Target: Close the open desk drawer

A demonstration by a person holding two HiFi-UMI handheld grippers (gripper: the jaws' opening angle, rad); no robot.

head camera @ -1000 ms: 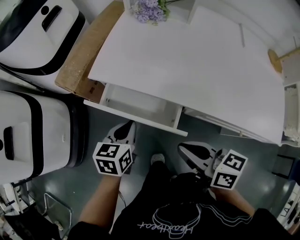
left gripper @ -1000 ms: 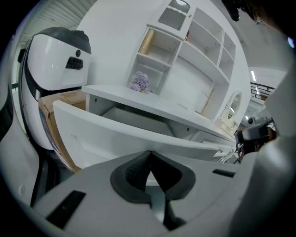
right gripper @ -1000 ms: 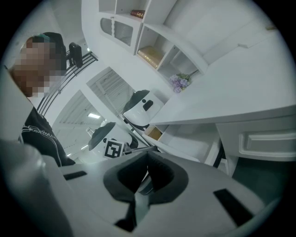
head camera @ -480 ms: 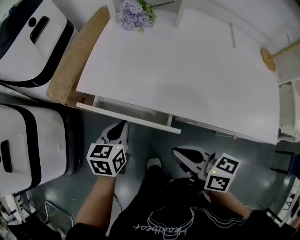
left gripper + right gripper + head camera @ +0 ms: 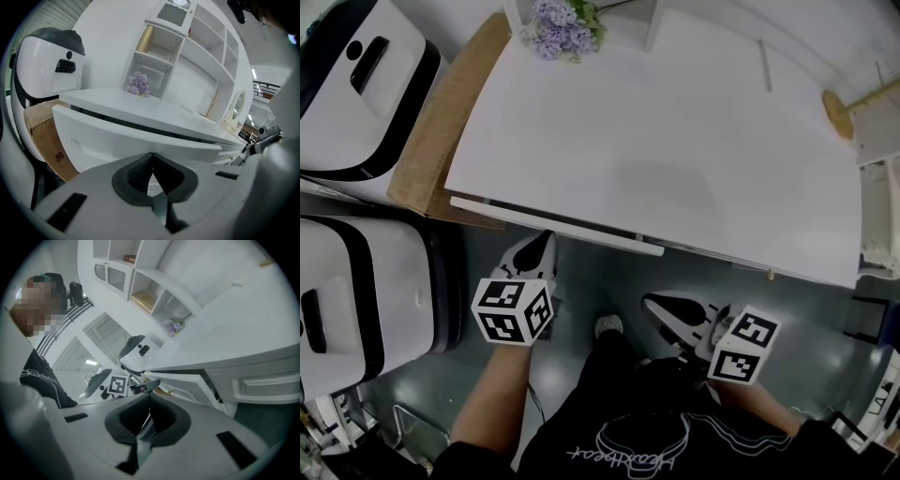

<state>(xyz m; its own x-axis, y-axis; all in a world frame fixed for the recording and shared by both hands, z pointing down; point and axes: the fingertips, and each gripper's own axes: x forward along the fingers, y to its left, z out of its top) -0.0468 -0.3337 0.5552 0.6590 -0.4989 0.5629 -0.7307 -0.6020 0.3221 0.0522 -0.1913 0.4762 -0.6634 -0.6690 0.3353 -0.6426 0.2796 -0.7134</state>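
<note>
The white desk (image 5: 675,141) fills the upper head view. Its drawer (image 5: 572,232) shows only as a thin white strip sticking out under the desk's front edge, nearly pushed in. My left gripper (image 5: 546,238) is shut, and its tips rest against the drawer front (image 5: 108,140), which fills the left gripper view below the desktop (image 5: 140,105). Lower right, my right gripper (image 5: 652,302) is shut with nothing in it and hangs apart from the desk. In the right gripper view the drawer (image 5: 187,385) shows from the side, with the left gripper's marker cube (image 5: 118,385) beyond it.
A cardboard box (image 5: 431,141) leans against the desk's left side. Two large white and black machines (image 5: 356,84) (image 5: 356,300) stand to the left. Purple flowers (image 5: 555,28) sit at the desk's back. Another shut drawer front (image 5: 262,385) is at the right. The person's legs are below.
The drawer has slid in from wide open to almost flush, with my left gripper following against its front. The right gripper has barely moved.
</note>
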